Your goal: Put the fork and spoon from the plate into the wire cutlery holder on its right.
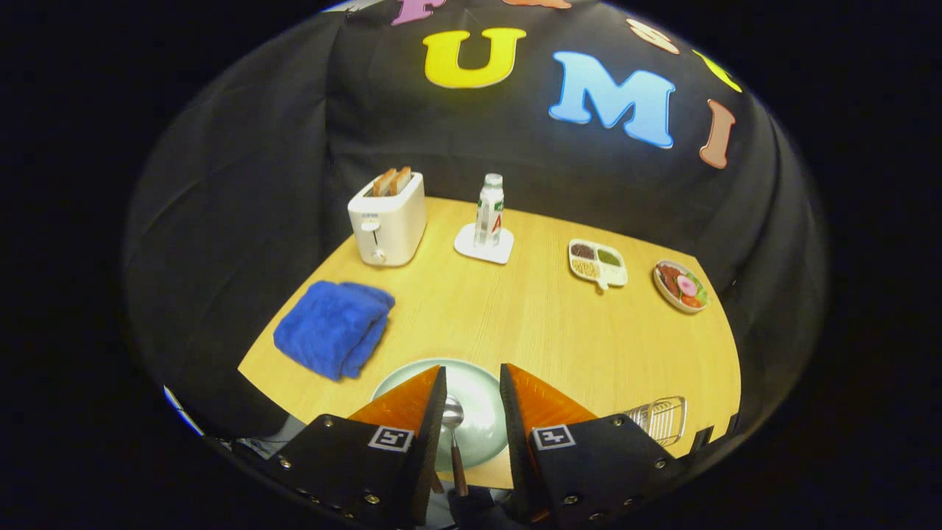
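Nearest: our gripper (pixel 472 412), fingers spread apart with a plain gap between them, clamped on nothing. We hold it low over the near edge of the table (pixel 515 316).

Item, spoon (pixel 453 434): lies in the gap between the fingers, close beside the left one, bowl on the plate (pixel 482 397) and dark handle running back toward us over the rim. We cannot tell whether the left finger touches it; the right finger stands clear of it.

Item, fork: we cannot make one out; it may lie under a finger or already be moved.

Item, wire cutlery holder (pixel 659 418): on the table to the right of the plate, just beyond the right finger. We see nothing standing in it, though part is hidden.

We judge the task early: spoon not yet gripped, fork unaccounted for. Left to do: close on the spoon, lift it, carry it right and drop it in the holder.

Middle ground: folded blue towel (pixel 335 327), left of the plate.

Far side, left to right: white toaster (pixel 388 219) with bread in its slots; bottle (pixel 489 210) on a white coaster (pixel 483 244); divided dish (pixel 597 263) of grains; small plate of food (pixel 681 285).
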The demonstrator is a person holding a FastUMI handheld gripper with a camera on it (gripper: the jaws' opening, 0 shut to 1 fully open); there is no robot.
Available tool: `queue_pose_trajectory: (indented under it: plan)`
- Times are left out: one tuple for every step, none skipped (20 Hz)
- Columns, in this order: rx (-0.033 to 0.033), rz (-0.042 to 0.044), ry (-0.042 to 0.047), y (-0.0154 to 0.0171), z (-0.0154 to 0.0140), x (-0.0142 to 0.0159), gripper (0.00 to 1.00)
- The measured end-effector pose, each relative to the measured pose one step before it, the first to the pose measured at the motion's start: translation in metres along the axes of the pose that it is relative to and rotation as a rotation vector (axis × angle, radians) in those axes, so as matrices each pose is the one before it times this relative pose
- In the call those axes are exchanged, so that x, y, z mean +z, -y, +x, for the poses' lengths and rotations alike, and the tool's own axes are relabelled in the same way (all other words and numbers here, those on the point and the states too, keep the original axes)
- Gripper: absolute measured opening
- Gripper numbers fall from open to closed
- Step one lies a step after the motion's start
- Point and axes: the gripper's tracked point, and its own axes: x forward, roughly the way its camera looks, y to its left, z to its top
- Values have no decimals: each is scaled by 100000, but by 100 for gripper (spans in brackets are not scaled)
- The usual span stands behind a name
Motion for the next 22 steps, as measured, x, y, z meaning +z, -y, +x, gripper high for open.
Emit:
queue_pose_trajectory:
  plan:
    - [317, 11, -3280, -154, 692, -1022, 44]
    - [295, 227, -2970, -246, 746, -1180, 44]
    - [423, 505, -3212, -145, 671, -913, 44]
    - [576, 228, -2816, -72, 729, -1040, 45]
    - [456, 45, -2684, -80, 586, -724, 45]
    - [346, 46, -2577, -56, 645, -994, 45]
    - [799, -114, -2014, -67, 390, -732, 44]
    - [755, -132, -1834, -78, 701, -735, 45]
    - [856, -344, -1788, -36, 601, -668, 45]
    - [900, -442, -1905, -107, 613, -785, 44]
    - [936, -435, -1590, -296, 436, -567, 44]
    - [730, -549, -1600, -114, 521, -749, 45]
    - [368, -123, -1607, 5, 458, -557, 45]
    - [604, 75, -1947, -108, 491, -708, 45]
    - [678, -25, -1817, -176, 461, -623, 45]
    - [564, 6, -1203, -180, 525, -472, 44]
    - [343, -375, -1050, -67, 326, -320, 44]
    - [-156, -373, -917, 110, 344, -405, 45]
    - [-12, -446, -803, 70, 318, -133, 45]
    - [-203, -724, -906, -4, 416, -299, 44]
    - [-688, -809, -1040, 95, 303, -197, 44]
    - [-1368, -909, -1039, 271, 220, -254, 44]
